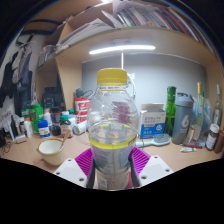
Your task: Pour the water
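One clear bottle [112, 125] with a yellow cap stands upright between the fingers of the tool [112, 165], which grips it on both sides above the bench [30, 165]. Carrying looks underway; next it needs tilting over the white bowl [50, 150] ahead-left.

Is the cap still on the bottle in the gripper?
Yes, capped. The bottle stands upright between the gripper fingers, its yellow cap seated on the neck. Both pads press its sides.
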Available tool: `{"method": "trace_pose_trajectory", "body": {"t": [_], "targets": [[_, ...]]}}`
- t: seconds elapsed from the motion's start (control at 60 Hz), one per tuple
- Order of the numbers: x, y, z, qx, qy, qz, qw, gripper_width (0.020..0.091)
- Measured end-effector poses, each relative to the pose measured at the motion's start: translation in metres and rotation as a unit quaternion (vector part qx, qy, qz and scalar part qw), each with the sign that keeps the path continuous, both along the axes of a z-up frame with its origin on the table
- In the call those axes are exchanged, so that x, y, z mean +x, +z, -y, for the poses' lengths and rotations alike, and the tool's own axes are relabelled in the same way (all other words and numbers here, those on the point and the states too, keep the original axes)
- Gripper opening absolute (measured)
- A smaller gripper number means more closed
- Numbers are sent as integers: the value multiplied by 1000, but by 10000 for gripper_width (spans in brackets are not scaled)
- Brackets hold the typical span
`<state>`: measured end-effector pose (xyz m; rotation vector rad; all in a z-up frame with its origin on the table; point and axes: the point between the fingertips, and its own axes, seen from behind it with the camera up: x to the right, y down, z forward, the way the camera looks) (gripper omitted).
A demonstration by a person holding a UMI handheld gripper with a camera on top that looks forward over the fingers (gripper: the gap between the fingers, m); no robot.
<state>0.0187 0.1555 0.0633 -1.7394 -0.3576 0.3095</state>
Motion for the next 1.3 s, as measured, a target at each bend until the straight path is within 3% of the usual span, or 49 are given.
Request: {"method": "trace_pose_trajectory", "body": {"t": [0.2,0.35,0.45,0.617,0.717,0.733,0.75,0.8,0.817,0.983,1.3], "targets": [[4,-3,14,-64,5,24,998,601],[19,3,43,-83,0,39,996,791],[32,3,63,-102,-16,51,993,837],[44,29,131,-138,-35,26,990,835],[53,55,184,-148,-47,20,988,836],[55,60,192,-149,-49,23,987,862],[57,64,201,-149,-52,27,987,835],[64,79,225,-151,-58,43,986,861],[67,84,232,-151,-59,49,986,836],[80,138,288,-144,-67,39,986,849],[111,172,320,-140,-17,23,990,848]]}}
